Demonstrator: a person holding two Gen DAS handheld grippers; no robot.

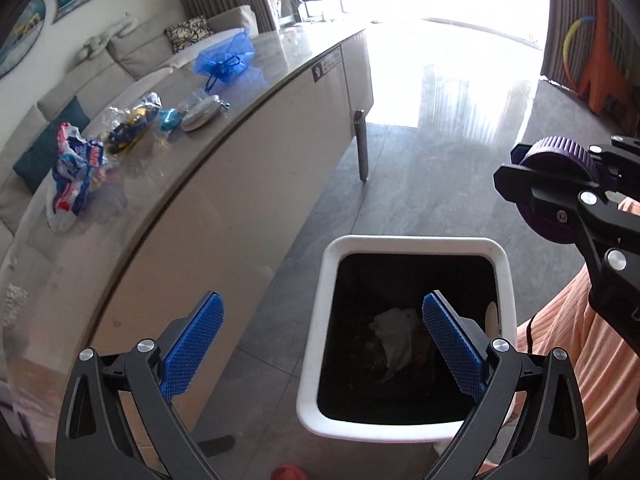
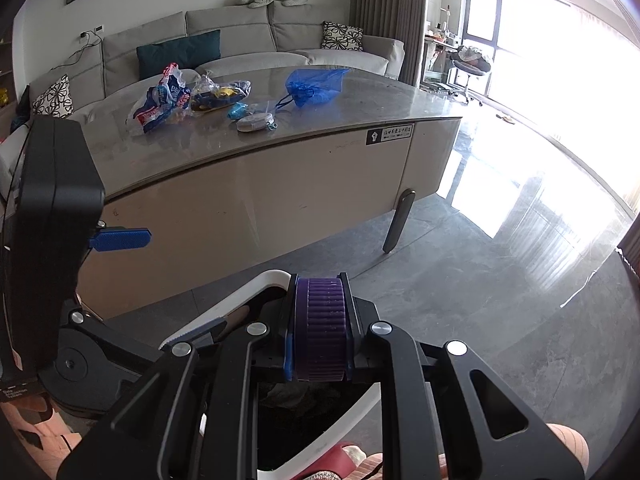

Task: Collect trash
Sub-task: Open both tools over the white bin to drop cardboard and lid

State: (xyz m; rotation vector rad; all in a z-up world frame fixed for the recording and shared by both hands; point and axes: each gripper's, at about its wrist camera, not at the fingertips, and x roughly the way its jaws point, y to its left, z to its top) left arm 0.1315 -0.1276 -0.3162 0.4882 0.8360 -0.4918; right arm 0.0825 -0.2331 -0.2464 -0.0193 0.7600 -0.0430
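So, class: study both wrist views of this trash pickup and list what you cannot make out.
- Black-lined white bin, left wrist view: its contents beyond a pale crumpled scrap are lost in shadow.
- Same bin, right wrist view: mostly hidden behind the right gripper clamping a ribbed purple cap.
- Black label on the beige table: print too small.
- Left gripper, right wrist view: only one blue pad shows.

Two grippers angled downward

The left gripper (image 1: 322,344) has its jaws spread wide with nothing between them; the right gripper (image 2: 319,336) has its jaws clamped on a purple ribbed cap (image 2: 320,330).
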